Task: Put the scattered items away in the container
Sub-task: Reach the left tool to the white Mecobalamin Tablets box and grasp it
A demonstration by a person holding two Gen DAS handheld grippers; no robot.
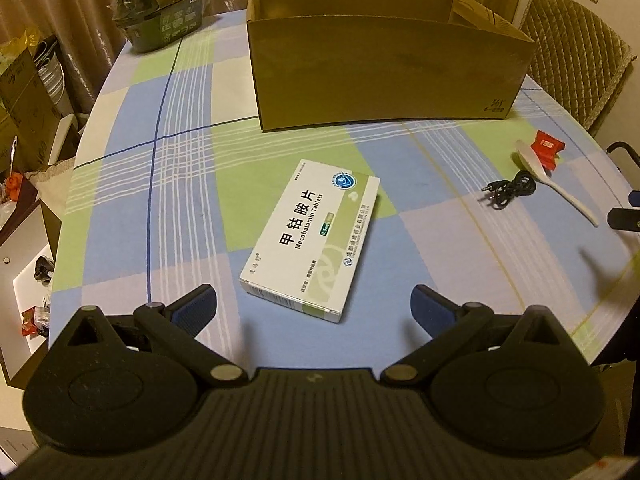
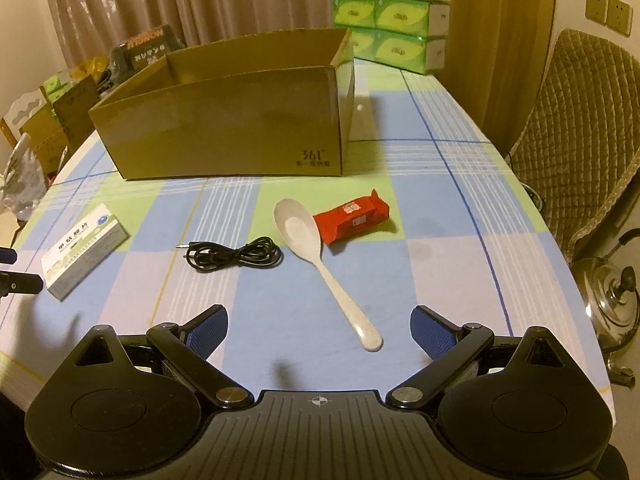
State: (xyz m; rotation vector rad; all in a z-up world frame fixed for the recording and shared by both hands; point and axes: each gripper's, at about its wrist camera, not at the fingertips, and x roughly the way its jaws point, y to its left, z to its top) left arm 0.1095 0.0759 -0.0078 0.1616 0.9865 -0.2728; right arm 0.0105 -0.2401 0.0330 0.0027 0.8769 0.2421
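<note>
Cardboard walls of the open container (image 2: pixel 224 120) stood at the far side of the checked worktop (image 2: pixel 440 272), with four stray items lying in front of it and none yet visibly inside. Both tools were empty, each with its jaws spread wide. The left hand-held gripper (image 1: pixel 314 308) hovered just short of one white medicine box (image 1: pixel 312 240), which lay flat and angled between its fingers' line of reach. The right hand-held gripper (image 2: pixel 319 330) faced one white spoon (image 2: pixel 320 264), whose handle tip lay near the gap between its fingers. Beside the spoon's bowl sat one red snack packet (image 2: pixel 352 216), and to its other side one coiled black cable (image 2: pixel 236 256), apart from the spoon. By the look of it, the job stood at its first pick-up. Next, each tool would likely need to drop lower, close across its target, then lift over the container's near wall. Six green tissue packs (image 2: pixel 392 12) were stacked beyond.
</note>
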